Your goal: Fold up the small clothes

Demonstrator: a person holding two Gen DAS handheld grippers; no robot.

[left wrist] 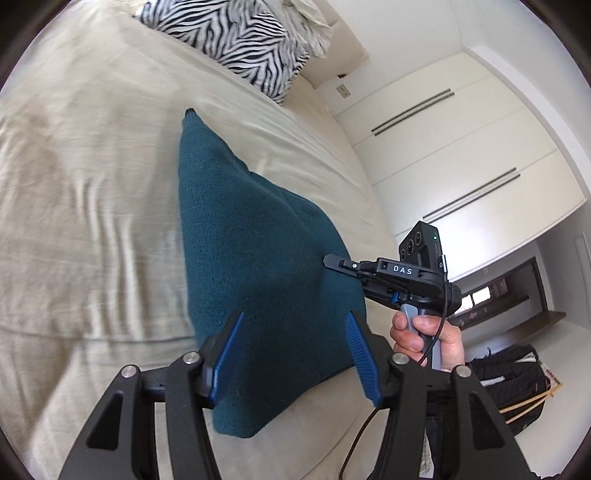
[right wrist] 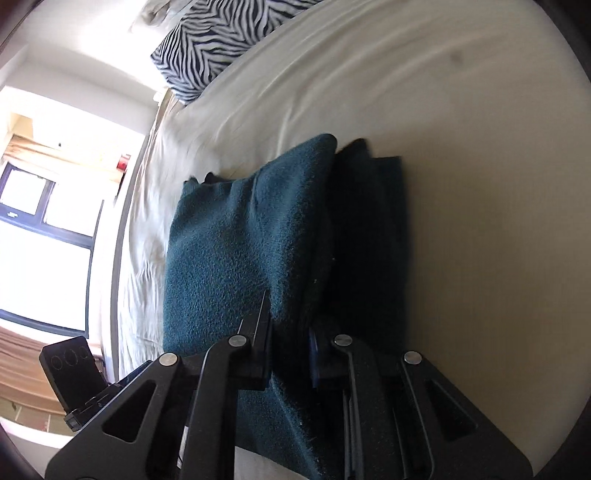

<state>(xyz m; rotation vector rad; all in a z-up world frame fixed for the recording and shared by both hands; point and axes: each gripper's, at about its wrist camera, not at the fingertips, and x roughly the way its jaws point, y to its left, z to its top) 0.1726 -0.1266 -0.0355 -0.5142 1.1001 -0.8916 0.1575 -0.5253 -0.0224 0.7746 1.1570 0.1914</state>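
Right hand-held gripper [right wrist: 291, 347] clamped on teal knit garment [right wrist: 236, 254] on bed [right wrist: 480, 184]. Left hand-held gripper [left wrist: 295, 354] apart, straddling garment; only left view shows wardrobe [left wrist: 461, 158].

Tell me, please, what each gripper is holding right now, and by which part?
The right gripper is shut on the teal garment, pinching a raised fold at its near edge. The left gripper stands open astride the cloth, holding nothing.

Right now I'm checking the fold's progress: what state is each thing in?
Teal garment: partly folded, one edge lifted off the bed.
Left tongs: open, the garment between the blue pads, not pinched.
Right tongs: shut on the garment's fold.
Bed sheet: wrinkled.
Zebra pillow: lying at the bed's head.
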